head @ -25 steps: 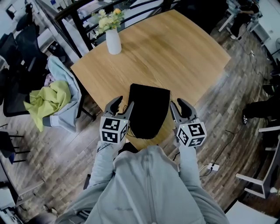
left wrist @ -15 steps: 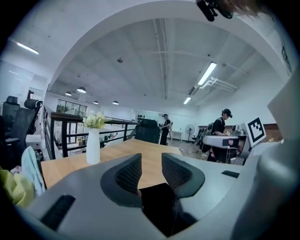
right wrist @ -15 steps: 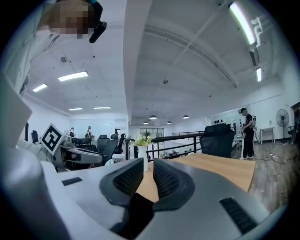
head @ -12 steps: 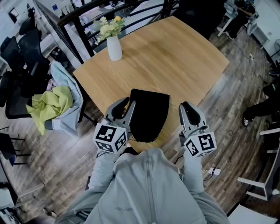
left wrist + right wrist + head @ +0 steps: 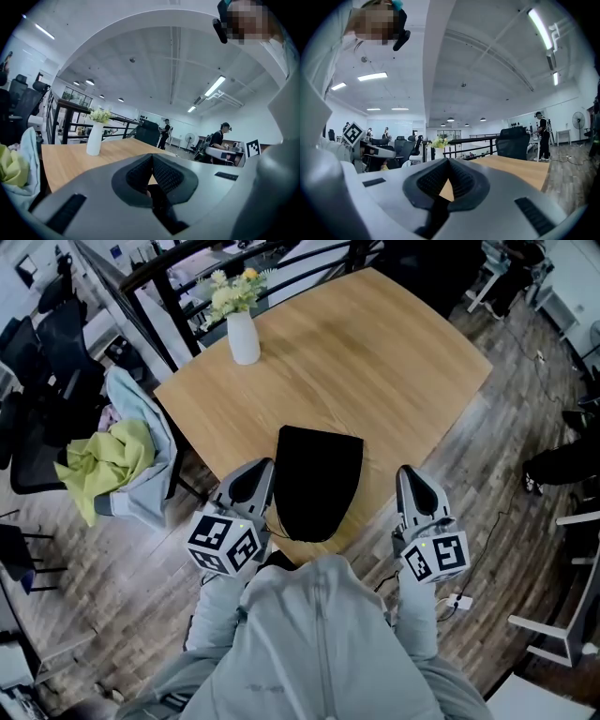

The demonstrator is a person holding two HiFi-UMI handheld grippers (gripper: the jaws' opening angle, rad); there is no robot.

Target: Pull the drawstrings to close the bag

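A black drawstring bag (image 5: 319,479) lies flat on the wooden table (image 5: 375,352), its near end at the table's front edge. My left gripper (image 5: 255,474) hovers just left of the bag; its jaws have just been closing and now meet, with nothing visible between the pads (image 5: 151,157). To the right of the bag, clear of it, is my right gripper (image 5: 413,476). Its jaws have also just been closing and now stand together, and I see no cord in them (image 5: 447,161). Both point roughly level over the table. I cannot make out the drawstrings.
A white vase (image 5: 243,332) with flowers stands at the table's far left corner, also visible as the vase (image 5: 94,138). A chair draped with yellow and pale clothes (image 5: 122,451) stands left of the table. Railings and office chairs lie beyond.
Both grippers went from open to shut. They drew back from the bag's sides toward me and rose. The bag has stayed where it was.
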